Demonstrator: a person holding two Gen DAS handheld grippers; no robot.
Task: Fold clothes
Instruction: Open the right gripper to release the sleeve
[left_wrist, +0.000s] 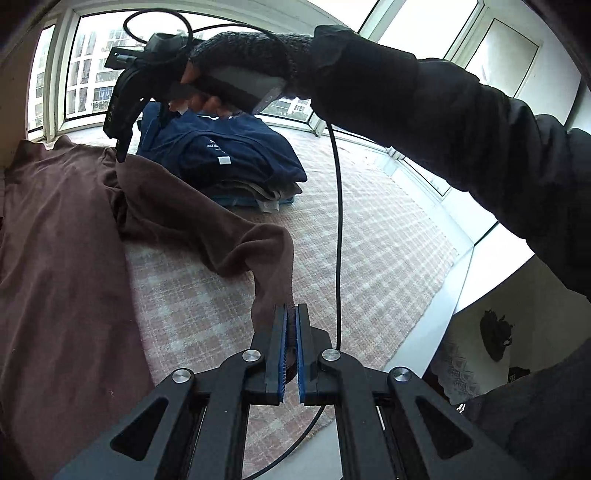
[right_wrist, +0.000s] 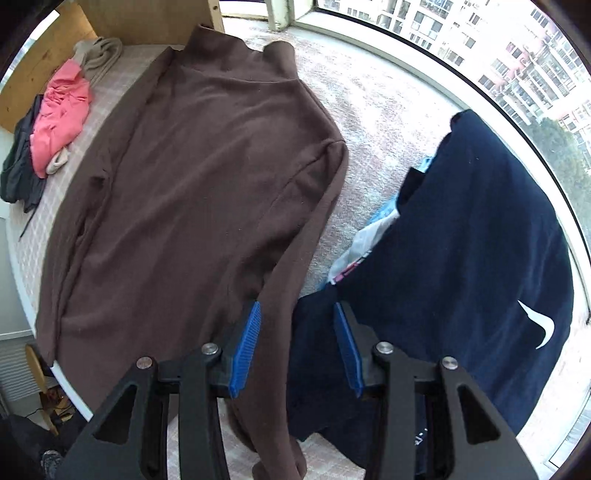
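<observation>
A brown long-sleeved top (right_wrist: 192, 177) lies spread flat on the checked bed cover (right_wrist: 376, 110). My left gripper (left_wrist: 291, 314) is shut on the cuff of its sleeve (left_wrist: 273, 258) and holds it lifted off the cover. The top's body lies at the left in the left wrist view (left_wrist: 55, 240). My right gripper (right_wrist: 297, 314) is open and empty, hovering over the sleeve (right_wrist: 280, 288) near the navy pile. It also shows in the left wrist view (left_wrist: 122, 147), held in a gloved hand above the sleeve.
A pile of folded clothes with a navy top (right_wrist: 480, 251) on it sits right of the brown top, also in the left wrist view (left_wrist: 221, 155). Pink (right_wrist: 61, 118), beige and dark clothes lie crumpled at the far left by a wooden panel. Windows (right_wrist: 498, 55) border the bed.
</observation>
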